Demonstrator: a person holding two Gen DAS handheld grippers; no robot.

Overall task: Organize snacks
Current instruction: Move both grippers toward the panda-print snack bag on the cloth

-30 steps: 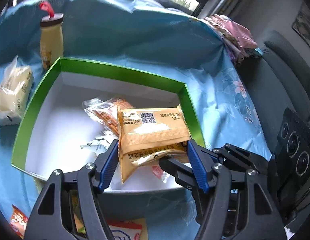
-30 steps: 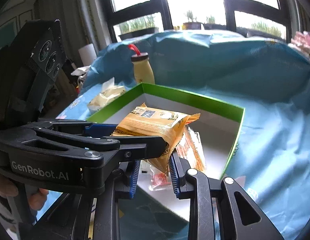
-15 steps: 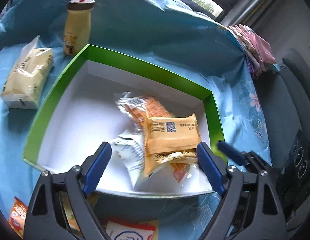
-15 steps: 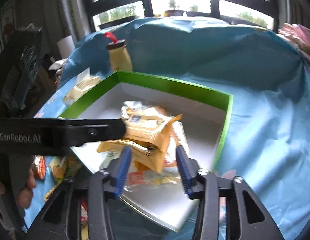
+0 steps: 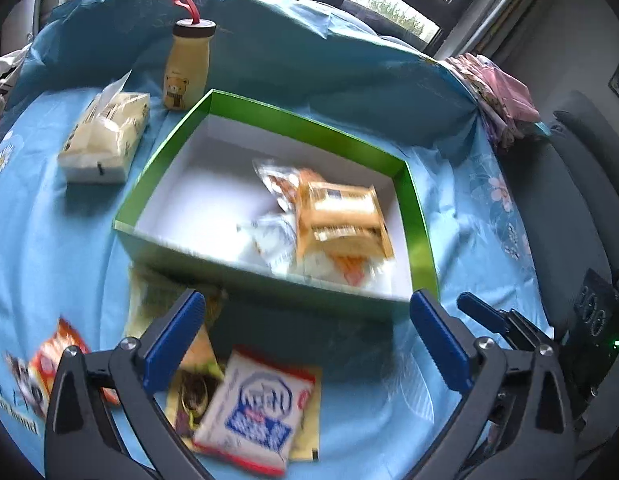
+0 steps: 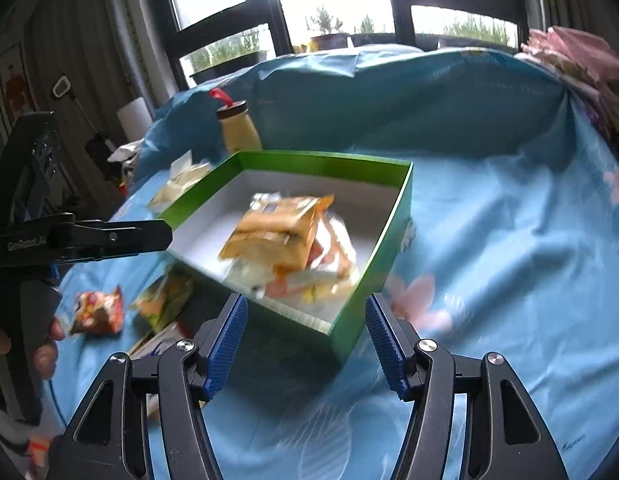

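Note:
A green box [image 5: 293, 120] with a white inside sits on the blue cloth; it also shows in the right wrist view [image 6: 325, 162]. An orange snack packet [image 5: 341, 216] lies in it on top of other packets, also seen in the right wrist view [image 6: 273, 232]. My left gripper [image 5: 305, 332] is open and empty, in front of the box's near wall. A white and blue packet [image 5: 261, 404] lies on the cloth just below it. My right gripper [image 6: 305, 340] is open and empty at the box's near corner.
A yellow bottle [image 5: 187, 72] with a red loop and a tissue pack [image 5: 105, 136] stand left of the box. Loose packets [image 5: 57, 356] lie on the cloth at the front left, also in the right wrist view [image 6: 97, 312]. Folded pink cloth [image 5: 505, 96] lies far right.
Both grippers opened and let the orange packet drop into the box, then pulled back toward the front of the table.

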